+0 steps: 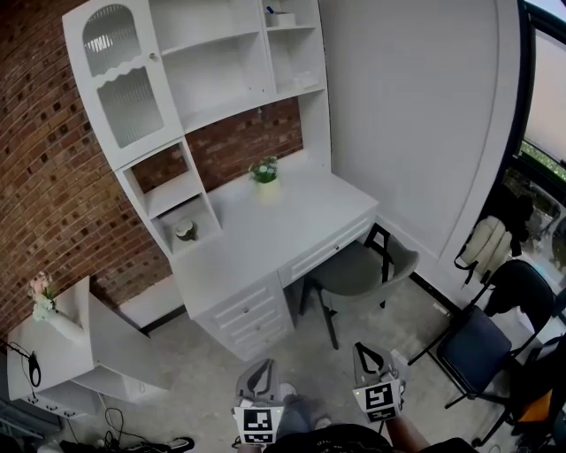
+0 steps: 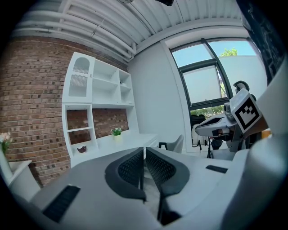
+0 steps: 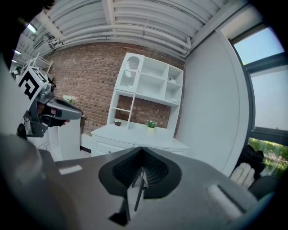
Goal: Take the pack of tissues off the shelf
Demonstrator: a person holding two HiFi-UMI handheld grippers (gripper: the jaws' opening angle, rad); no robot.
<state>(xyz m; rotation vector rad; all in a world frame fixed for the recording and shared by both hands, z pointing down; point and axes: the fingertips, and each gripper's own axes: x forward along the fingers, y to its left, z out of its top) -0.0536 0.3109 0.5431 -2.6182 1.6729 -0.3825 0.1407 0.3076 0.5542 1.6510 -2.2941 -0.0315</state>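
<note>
Small white-and-blue tissue pack [image 1: 281,18] sat on white top shelf [image 1: 305,26]; probably light, squashy, pinch mid-body. Left gripper [image 2: 144,150], right gripper [image 3: 142,150]: fingers together, empty.

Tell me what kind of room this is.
Probably a home study or small office corner. A white desk with shelves above it stands against a brick wall, a grey chair sits at the desk, and a tall window takes up one side.
</note>
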